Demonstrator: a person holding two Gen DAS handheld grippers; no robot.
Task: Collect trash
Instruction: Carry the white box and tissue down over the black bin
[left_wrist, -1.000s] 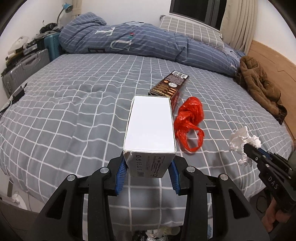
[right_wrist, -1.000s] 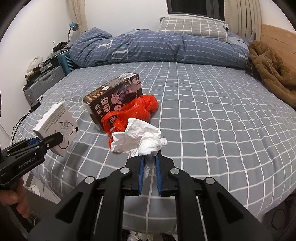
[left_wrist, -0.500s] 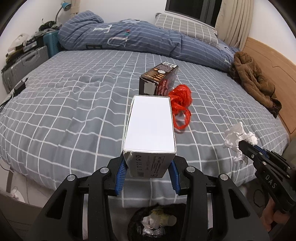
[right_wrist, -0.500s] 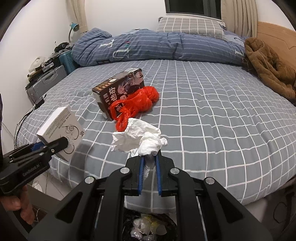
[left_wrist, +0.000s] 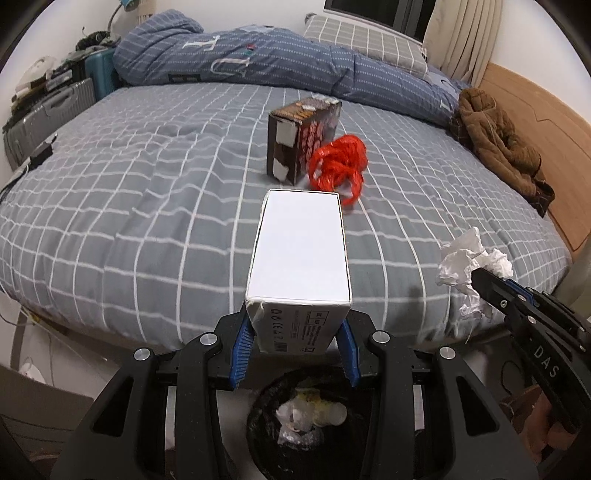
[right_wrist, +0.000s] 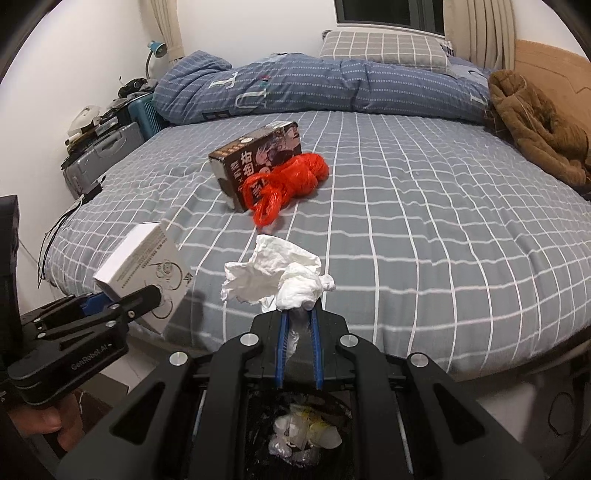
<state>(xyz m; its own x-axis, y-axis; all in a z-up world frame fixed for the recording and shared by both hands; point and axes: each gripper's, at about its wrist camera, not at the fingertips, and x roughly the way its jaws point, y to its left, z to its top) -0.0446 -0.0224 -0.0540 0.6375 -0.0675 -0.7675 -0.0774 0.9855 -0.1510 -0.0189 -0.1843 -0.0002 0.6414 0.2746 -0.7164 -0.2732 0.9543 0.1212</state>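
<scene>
Our left tongs pinch a white box above the black bin at the foot of the bed. On the bed beyond lie a dark box and a red bag. Our right tongs pinch crumpled tissue over the bin.

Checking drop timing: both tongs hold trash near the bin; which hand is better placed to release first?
Right, marginally: its tongs hold the tissue centred above the bin; the white box sits slightly off-centre.
</scene>
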